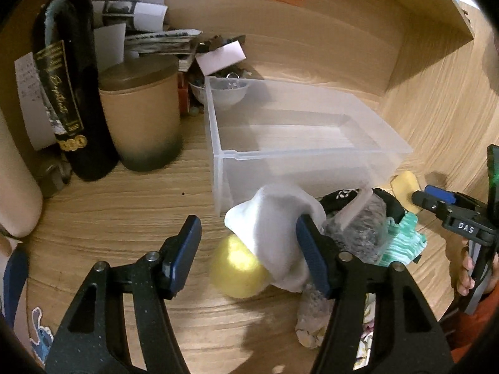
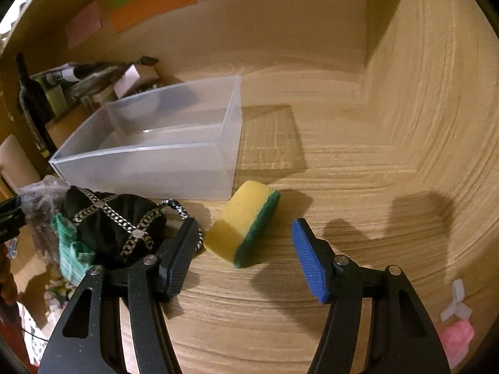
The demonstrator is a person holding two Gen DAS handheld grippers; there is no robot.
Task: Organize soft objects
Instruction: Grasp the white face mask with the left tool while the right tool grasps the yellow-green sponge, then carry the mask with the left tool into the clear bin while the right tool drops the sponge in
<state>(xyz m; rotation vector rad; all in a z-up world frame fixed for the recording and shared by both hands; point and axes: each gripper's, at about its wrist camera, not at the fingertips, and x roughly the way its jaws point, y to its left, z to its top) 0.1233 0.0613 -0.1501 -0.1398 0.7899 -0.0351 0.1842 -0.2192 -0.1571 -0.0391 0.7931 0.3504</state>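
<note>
A clear plastic bin (image 1: 312, 149) stands empty on the wooden desk; it also shows in the right wrist view (image 2: 149, 159). My left gripper (image 1: 249, 255) is open above a yellow ball (image 1: 237, 271) and a white cloth (image 1: 277, 233) that drapes against its right finger. Beside them lie a black patterned pouch (image 2: 115, 227), a green cloth (image 2: 68, 255) and a grey bagged item (image 1: 365, 227). My right gripper (image 2: 246, 255) is open just in front of a yellow-and-green sponge (image 2: 243, 227), its tips at either side. It shows at the right edge of the left wrist view (image 1: 436, 202).
A dark wine bottle (image 1: 68, 93), a tan canister (image 1: 140, 118), papers and a small bowl (image 1: 224, 90) crowd the back left. A wooden wall (image 2: 436, 124) rises at the right. A pink soft thing (image 2: 455, 339) and a white piece lie at the near right.
</note>
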